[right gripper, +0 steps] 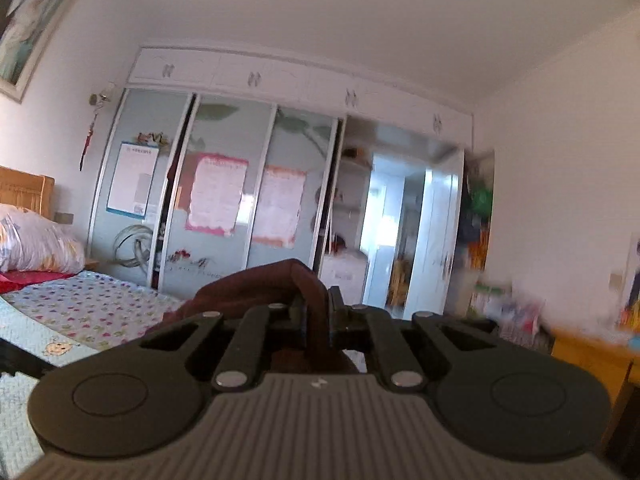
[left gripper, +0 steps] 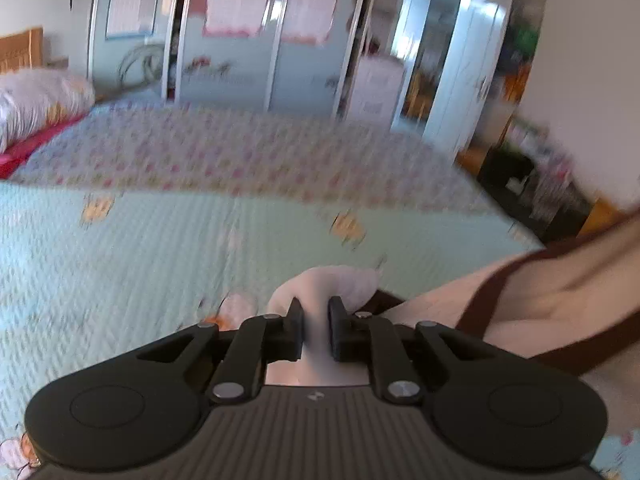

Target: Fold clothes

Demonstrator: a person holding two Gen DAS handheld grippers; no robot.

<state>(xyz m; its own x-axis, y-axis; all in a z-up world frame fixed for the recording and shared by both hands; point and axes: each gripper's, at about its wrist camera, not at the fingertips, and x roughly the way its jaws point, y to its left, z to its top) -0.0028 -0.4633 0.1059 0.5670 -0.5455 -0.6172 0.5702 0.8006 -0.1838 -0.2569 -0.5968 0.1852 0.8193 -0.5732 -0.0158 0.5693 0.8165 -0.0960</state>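
Garment [left gripper: 540,304]: soft pale-pink cloth with dark brown trim, lifted above the bed [left gripper: 160,248]. Left gripper [left gripper: 316,326] pinches a pale fold; right gripper [right gripper: 318,316] pinches the brown edge. Bed: quilted mint cover, heart-print band. Framed picture [right gripper: 28,28] appears in right wrist view only.

Open quilted bedspread [left gripper: 160,248] ahead; pillow [left gripper: 36,100] far left, wardrobe [right gripper: 224,184] beyond.
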